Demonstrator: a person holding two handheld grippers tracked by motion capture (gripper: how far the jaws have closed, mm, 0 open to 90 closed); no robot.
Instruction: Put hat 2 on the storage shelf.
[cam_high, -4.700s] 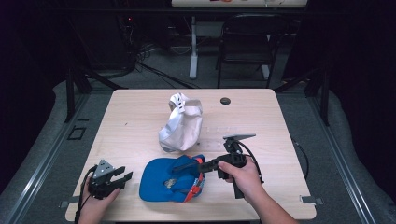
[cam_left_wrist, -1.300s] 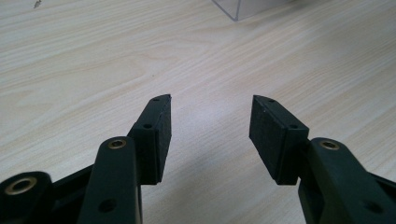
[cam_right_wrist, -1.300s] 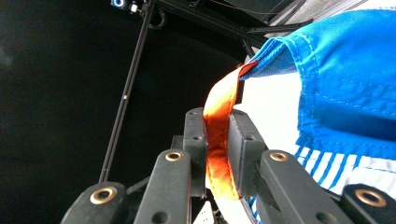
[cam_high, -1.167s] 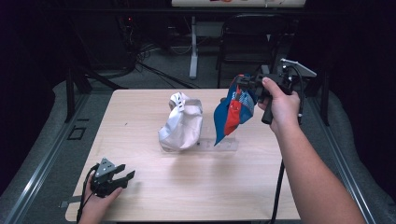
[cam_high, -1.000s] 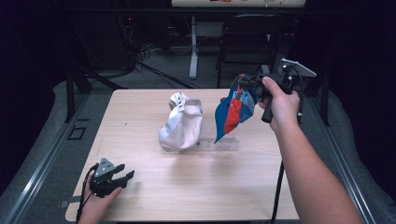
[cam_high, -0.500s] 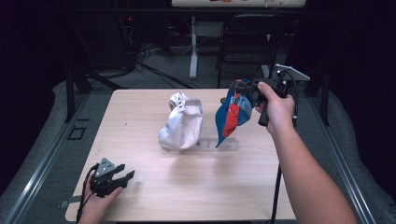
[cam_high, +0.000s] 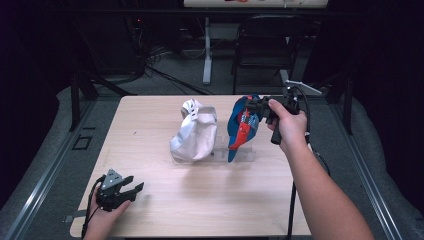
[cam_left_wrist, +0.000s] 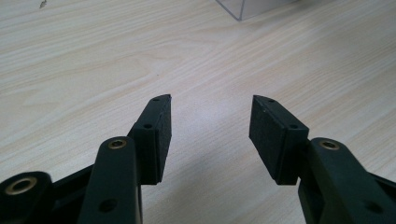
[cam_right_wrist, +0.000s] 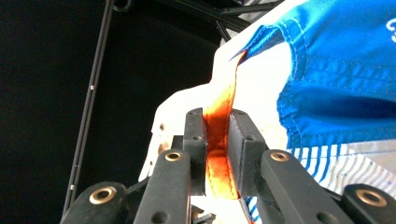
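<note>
- Blue cloth with an orange strap and a striped white lining makes up the cap (cam_high: 242, 125), which hangs in the air at about 2 o'clock over the counter (cam_high: 150, 130), its lower edge down by a clear stand (cam_high: 243, 155).
- No brand or writing can be read on the blue cap; in the right gripper view only a scrap of a white mark shows at the top right edge, too cut off to read.
- Two caps in all: the blue one, and a white cap (cam_high: 194, 131) propped just beside it at about 12 o'clock, near the counter's middle. No lettering can be made out on the white one either.
- Two grippers in all. The right gripper (cam_high: 257, 106) is at 2 o'clock, in a hand (cam_high: 286, 127); its jaws are narrow and pinch the orange strap (cam_right_wrist: 219, 140) of the blue cap, pads pressed on both sides of it.
- The left gripper (cam_high: 131, 190) rests at about 7 o'clock near the counter's front edge, well apart from both caps, its jaws spread wide with bare wood between them.
- One black chair (cam_high: 265, 45) stands on the floor past the counter's far edge.
</note>
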